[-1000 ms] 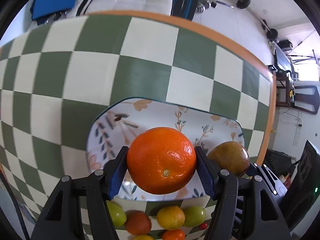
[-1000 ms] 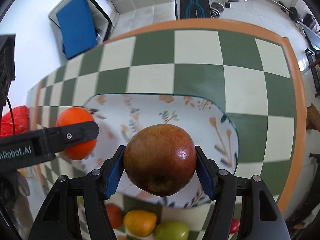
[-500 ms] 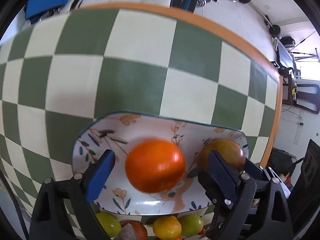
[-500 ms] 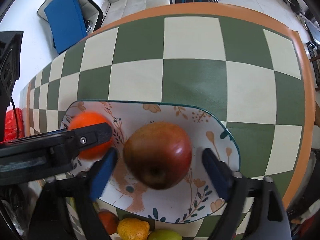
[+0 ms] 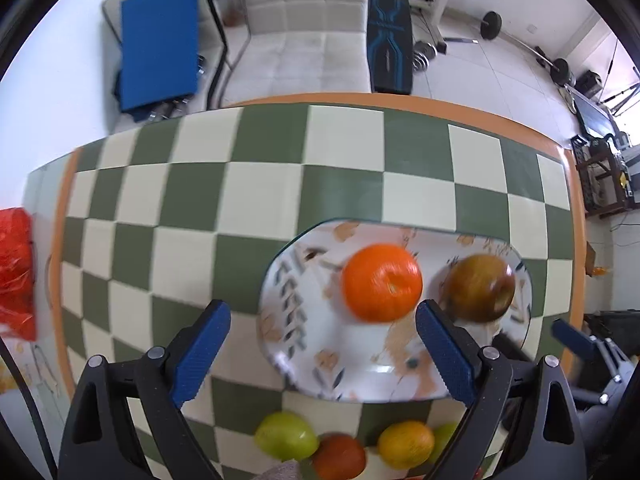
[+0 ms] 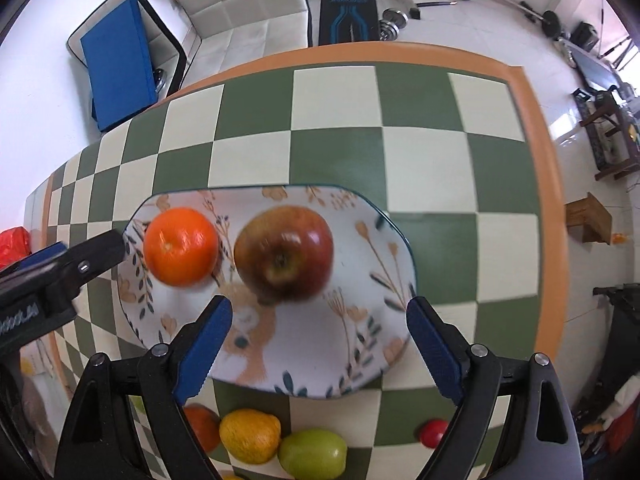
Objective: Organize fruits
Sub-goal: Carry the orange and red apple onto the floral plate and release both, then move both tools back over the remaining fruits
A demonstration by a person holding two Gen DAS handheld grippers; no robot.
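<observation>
Both claws wide apart, empty: left gripper (image 5: 322, 346), right gripper (image 6: 319, 346); jaws have just been opening. Orange (image 6: 180, 251) and apple (image 6: 285, 252) rest released on plate (image 6: 372, 216). Loose fruits (image 6: 250, 435) lie at near table edge, beneath both claws; next pick there.

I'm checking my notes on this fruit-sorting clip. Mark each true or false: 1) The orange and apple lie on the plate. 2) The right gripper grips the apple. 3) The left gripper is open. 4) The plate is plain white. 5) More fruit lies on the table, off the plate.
1) True: the orange and apple lie on the plate.
2) False: the right gripper is open, clear of the apple.
3) True: the left gripper holds nothing.
4) False: it has a floral pattern.
5) True: a green fruit and a yellow one lie on the table.
</observation>
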